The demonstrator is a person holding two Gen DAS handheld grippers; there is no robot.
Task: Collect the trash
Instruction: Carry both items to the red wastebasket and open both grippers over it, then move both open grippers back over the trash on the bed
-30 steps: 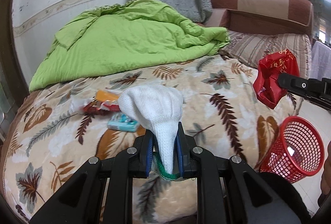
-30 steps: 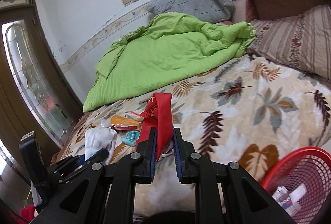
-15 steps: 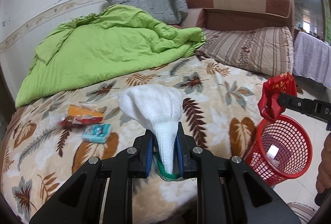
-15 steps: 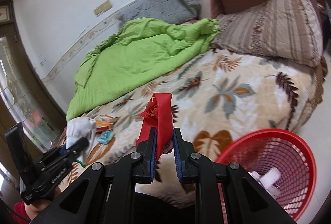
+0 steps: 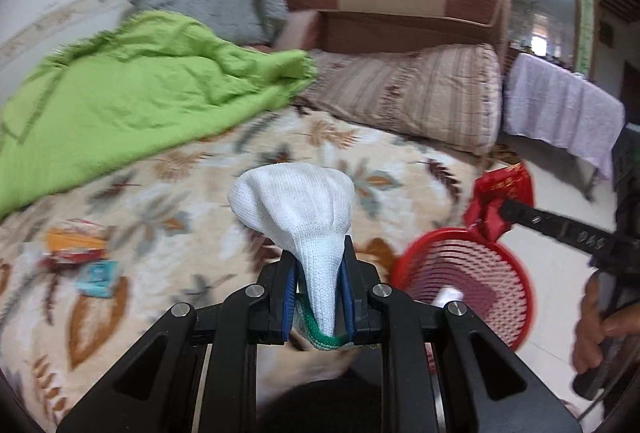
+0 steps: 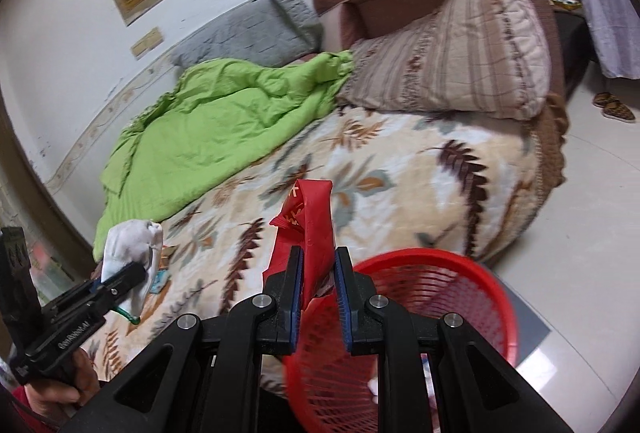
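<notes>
In the left wrist view, the left gripper [image 5: 318, 287] has its fingers pinching a white knitted glove [image 5: 298, 207], whose green cuff sags below them. Beyond the glove lies the bed [image 5: 192, 169], blurred by motion. Left of the glove on the bed sit an orange-red wrapper [image 5: 74, 243] and a teal packet [image 5: 98, 273], both too smeared to read. Right of the glove, the red basket [image 5: 466, 281] stands on the floor, something white inside it hard to make out.

In the right wrist view, the right gripper [image 6: 316, 293] has its fingers pinching a red plastic bag [image 6: 308, 217] over the basket's [image 6: 448, 301] near rim; the basket's lower part is hidden behind the gripper.
</notes>
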